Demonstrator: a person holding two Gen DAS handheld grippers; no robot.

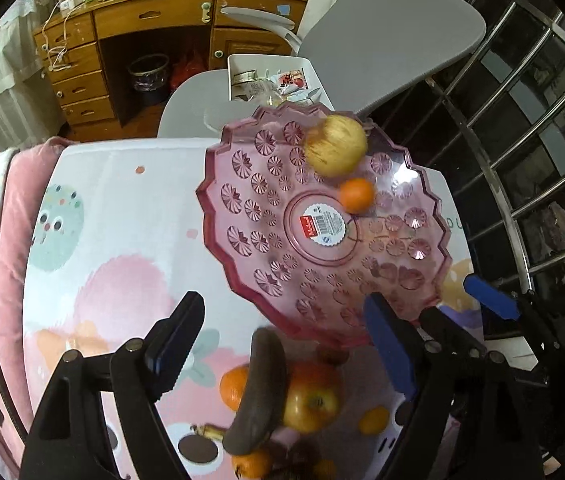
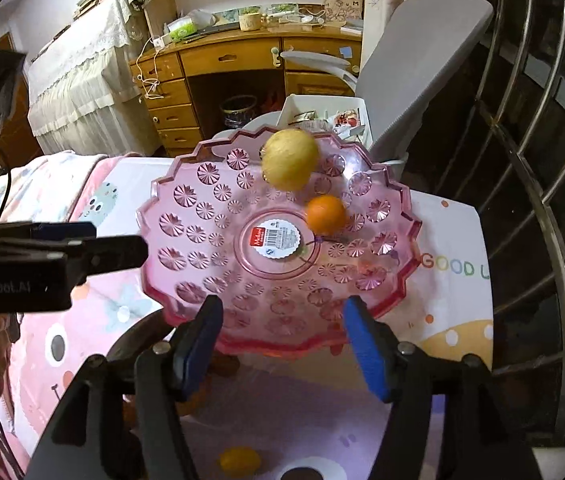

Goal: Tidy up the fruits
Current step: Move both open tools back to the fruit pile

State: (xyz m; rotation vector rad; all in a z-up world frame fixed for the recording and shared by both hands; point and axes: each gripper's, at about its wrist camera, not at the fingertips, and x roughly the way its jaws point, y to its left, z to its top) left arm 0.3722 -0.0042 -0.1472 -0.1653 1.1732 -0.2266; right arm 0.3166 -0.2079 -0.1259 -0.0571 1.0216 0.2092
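- Left tongs (image 1: 282, 344): blades apart, holding nothing, above a pile of fruit on the bed.
- Pile: dark banana (image 1: 258, 392), red-yellow apple (image 1: 312, 398), oranges (image 1: 234, 386), all on the patterned bed sheet (image 1: 122, 208).
- Pink glass plate (image 1: 250, 208): scalloped rim, barcode sticker at centre, lying on the sheet.
- On the plate's far side: yellow apple (image 1: 336, 146) and small orange (image 1: 356, 195), just beside each other.
- Right tongs (image 2: 282, 344): blades apart, near the plate's close rim; contact cannot be told.

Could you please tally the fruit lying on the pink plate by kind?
Apple: 1
Orange: 1
Total: 2
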